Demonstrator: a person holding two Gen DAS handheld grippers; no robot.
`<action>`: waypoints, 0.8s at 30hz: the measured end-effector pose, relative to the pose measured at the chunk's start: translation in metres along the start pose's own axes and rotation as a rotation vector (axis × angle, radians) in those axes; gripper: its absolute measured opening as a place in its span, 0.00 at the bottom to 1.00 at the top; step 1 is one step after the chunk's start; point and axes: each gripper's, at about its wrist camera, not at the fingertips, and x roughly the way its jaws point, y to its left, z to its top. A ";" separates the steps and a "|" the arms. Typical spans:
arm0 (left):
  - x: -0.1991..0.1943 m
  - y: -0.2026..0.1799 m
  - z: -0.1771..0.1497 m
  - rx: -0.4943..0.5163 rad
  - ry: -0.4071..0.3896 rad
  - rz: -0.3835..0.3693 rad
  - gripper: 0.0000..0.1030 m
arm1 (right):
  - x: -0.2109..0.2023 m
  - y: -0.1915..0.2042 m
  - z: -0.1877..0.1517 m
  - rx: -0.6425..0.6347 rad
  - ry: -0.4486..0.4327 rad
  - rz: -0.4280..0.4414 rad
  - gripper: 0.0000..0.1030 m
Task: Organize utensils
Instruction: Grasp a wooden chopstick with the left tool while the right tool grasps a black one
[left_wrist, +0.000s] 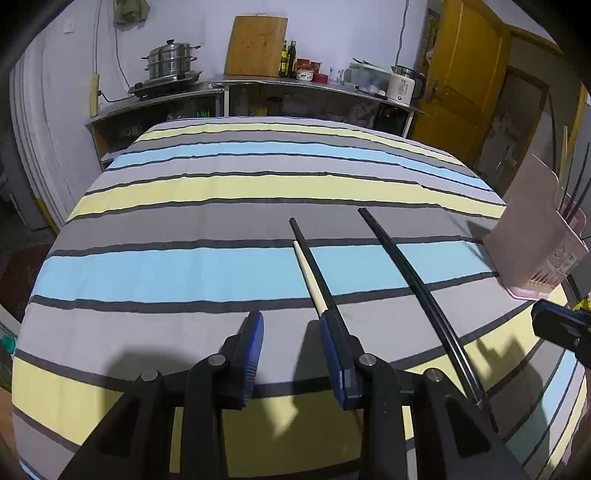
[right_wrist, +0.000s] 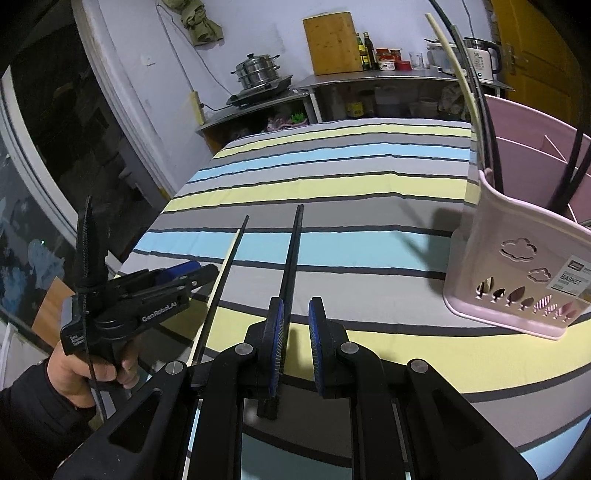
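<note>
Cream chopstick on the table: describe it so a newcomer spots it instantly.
On the striped tablecloth, left of the pink utensil basket, loose chopsticks lie lengthwise. The cream chopstick lies against a black chopstick; it is the only pale one on the cloth.

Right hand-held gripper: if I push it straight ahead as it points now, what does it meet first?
Likely the black chopstick pair lying on the striped cloth, already beside the right hand-held gripper's left finger. The pink basket sits off to the right, out of line. Depth is unclear.
</note>
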 end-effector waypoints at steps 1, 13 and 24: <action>0.001 0.000 0.001 -0.005 0.002 -0.002 0.32 | 0.000 0.000 0.000 -0.001 0.000 0.000 0.14; 0.010 -0.024 0.003 0.069 0.000 0.086 0.35 | -0.001 0.002 0.001 -0.004 -0.001 -0.003 0.14; 0.016 0.004 0.016 0.017 0.005 0.017 0.06 | 0.000 0.008 0.005 -0.012 -0.004 0.007 0.14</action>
